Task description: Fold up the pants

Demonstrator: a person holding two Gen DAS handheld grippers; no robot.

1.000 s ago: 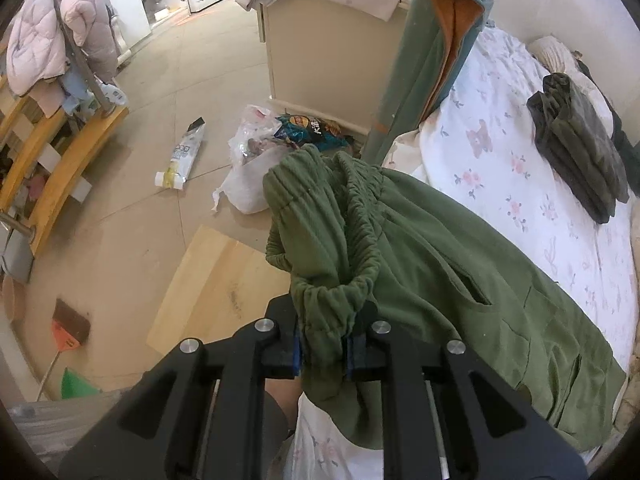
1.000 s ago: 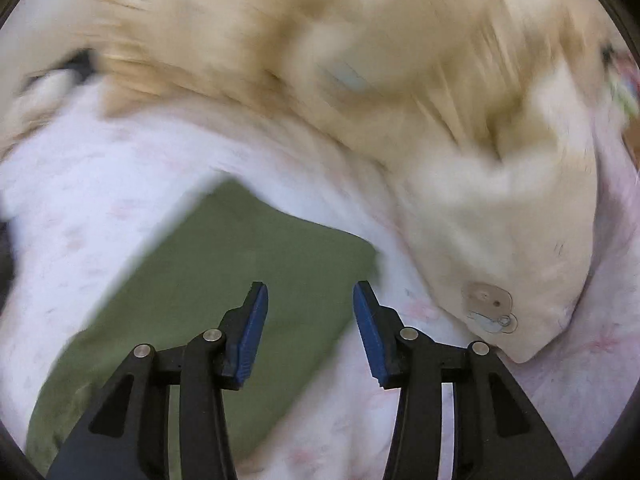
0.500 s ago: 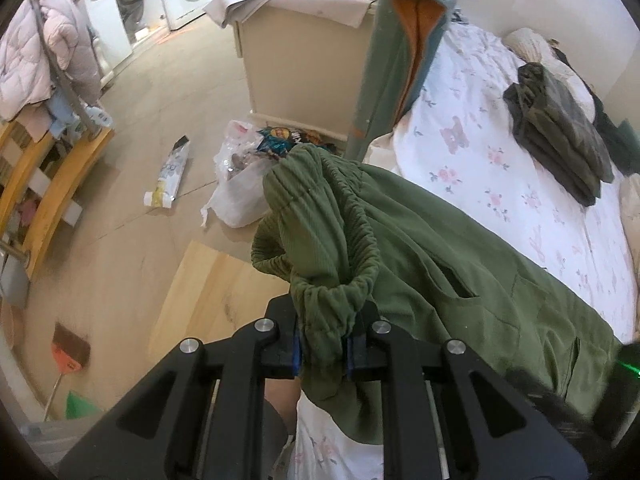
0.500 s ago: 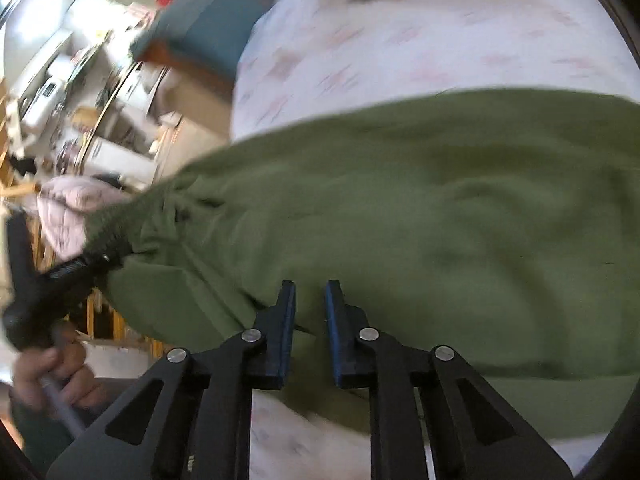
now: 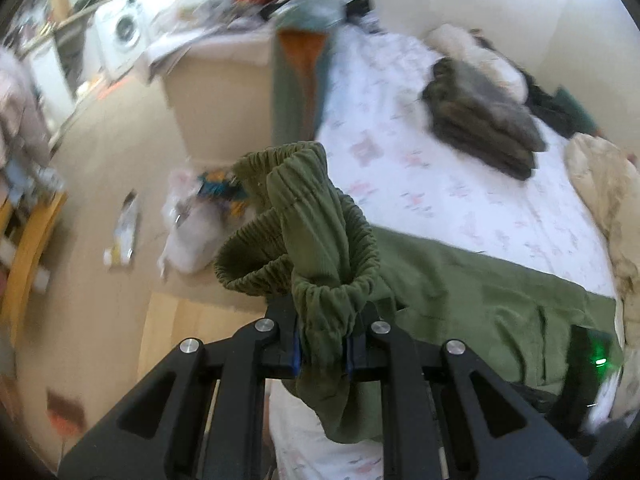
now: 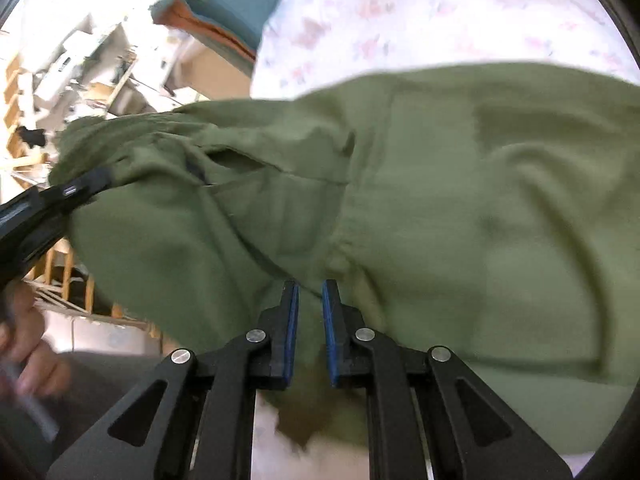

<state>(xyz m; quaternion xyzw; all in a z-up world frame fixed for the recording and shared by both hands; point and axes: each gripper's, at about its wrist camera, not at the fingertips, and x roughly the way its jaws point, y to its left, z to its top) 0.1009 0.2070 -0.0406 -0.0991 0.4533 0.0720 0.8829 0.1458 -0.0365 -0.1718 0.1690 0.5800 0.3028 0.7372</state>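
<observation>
- The left gripper [image 5: 322, 344] is closest to us. Its fingers [image 5: 289, 340] squeeze tight on the stretchy waistband [image 5: 304, 216] of the green pants [image 5: 480, 300]. It still holds that bunch up in the air, past the edge of the bed [image 5: 420, 168].
- The right gripper [image 6: 310, 316] has just swung over from the far end of the pants, near the cream blanket [image 5: 608, 184]. Now it points down at the middle of the green pants, near the pocket slit [image 6: 236, 160].
- Its fingers [image 6: 290, 328] have just been closing. They are almost shut now, with a fold of the green cloth between them. I think they pinch it, but the picture is a bit blurry there.
- A person's hand [image 6: 28, 352] shows at the side, holding the other handle.
- The rest of the pants lie flat across the flowered sheet of the bed.
- Farther back, dark folded clothes [image 5: 484, 128] sit on the bed. A washing machine [image 5: 124, 36] stands far off on the floor side.
- I think both ends are now held, so the pants are ready to be lifted and folded in half.
</observation>
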